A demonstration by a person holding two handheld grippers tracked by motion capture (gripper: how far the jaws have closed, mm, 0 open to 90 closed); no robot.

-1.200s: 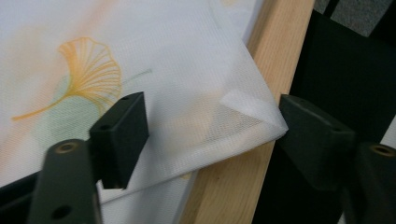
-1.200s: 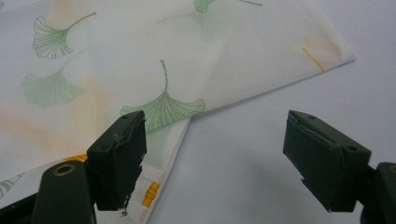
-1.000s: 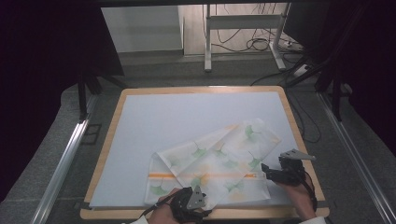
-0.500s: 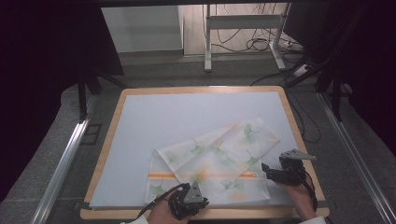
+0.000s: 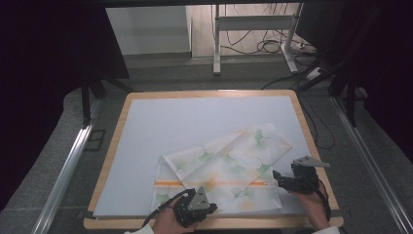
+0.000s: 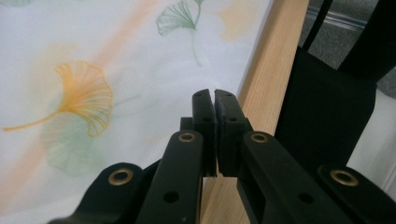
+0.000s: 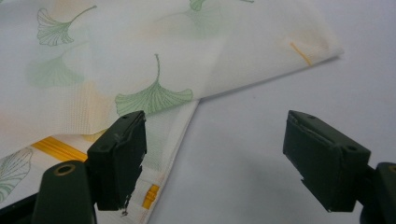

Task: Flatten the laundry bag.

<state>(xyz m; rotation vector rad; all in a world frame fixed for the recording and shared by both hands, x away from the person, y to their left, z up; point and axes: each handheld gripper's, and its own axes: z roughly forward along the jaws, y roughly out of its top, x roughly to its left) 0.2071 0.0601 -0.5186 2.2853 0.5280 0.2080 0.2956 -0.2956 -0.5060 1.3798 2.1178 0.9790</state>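
At table front: cloth [image 7: 140, 56] edge by spread right fingers [image 7: 119, 158]; left fingers [image 6: 205, 116] closed, cloth beside.

No readable words, labels, brand marks or numbers appear anywhere; the cloth [image 5: 229, 168] carries only printed ginkgo leaves and an orange stripe, no lettering at all.

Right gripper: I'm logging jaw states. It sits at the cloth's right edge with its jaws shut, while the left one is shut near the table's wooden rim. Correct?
Not quite. The right gripper has its jaws wide open, as the right gripper view shows, beside the leaf-print cloth. The left gripper is indeed shut by the wooden rim.
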